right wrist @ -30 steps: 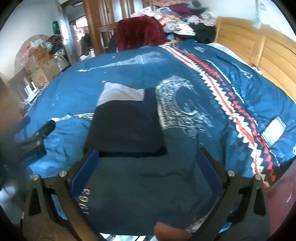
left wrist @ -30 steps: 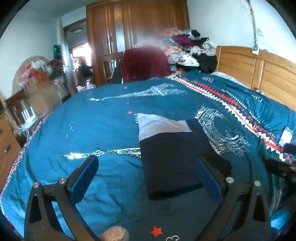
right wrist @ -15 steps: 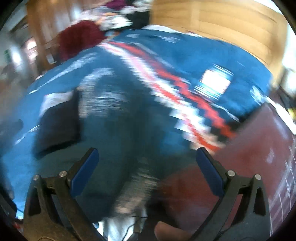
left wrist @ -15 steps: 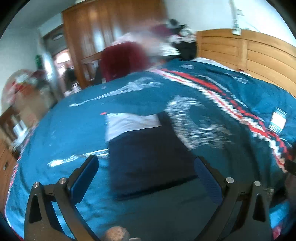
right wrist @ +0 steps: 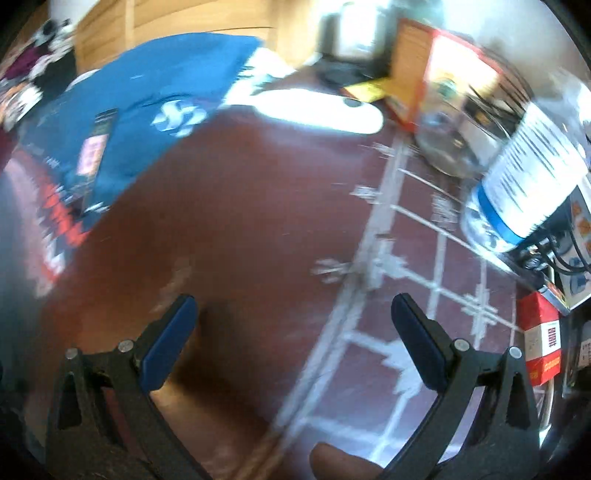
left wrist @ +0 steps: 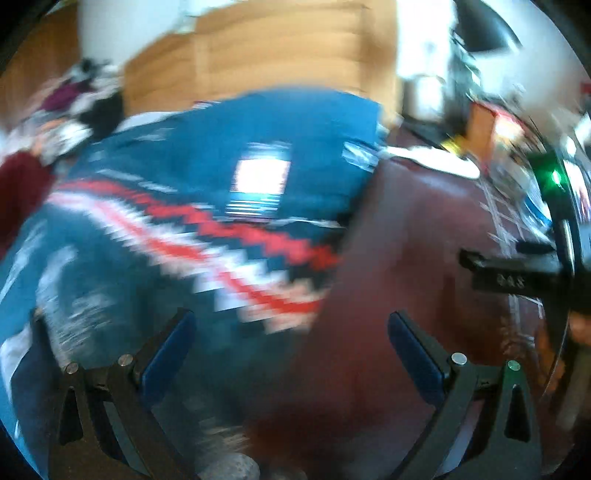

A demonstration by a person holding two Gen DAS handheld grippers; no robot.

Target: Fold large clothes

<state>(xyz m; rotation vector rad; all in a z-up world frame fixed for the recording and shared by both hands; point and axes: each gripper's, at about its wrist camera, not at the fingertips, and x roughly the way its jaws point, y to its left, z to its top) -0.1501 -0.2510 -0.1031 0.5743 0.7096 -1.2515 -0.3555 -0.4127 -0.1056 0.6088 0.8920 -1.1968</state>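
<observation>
Left claw: jaws wide apart, empty; blue bedspread ahead and left, red-brown floor to its right. Folded dark garment: blurred, at far left edge. Right claw: spread wide, empty, above tiled floor; wooden headboard beyond.

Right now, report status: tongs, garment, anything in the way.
Left tongs open, empty, over the bedspread edge. Right tongs open, empty, over the red floor. Folded garment not in view. Nothing between the fingers.
</observation>
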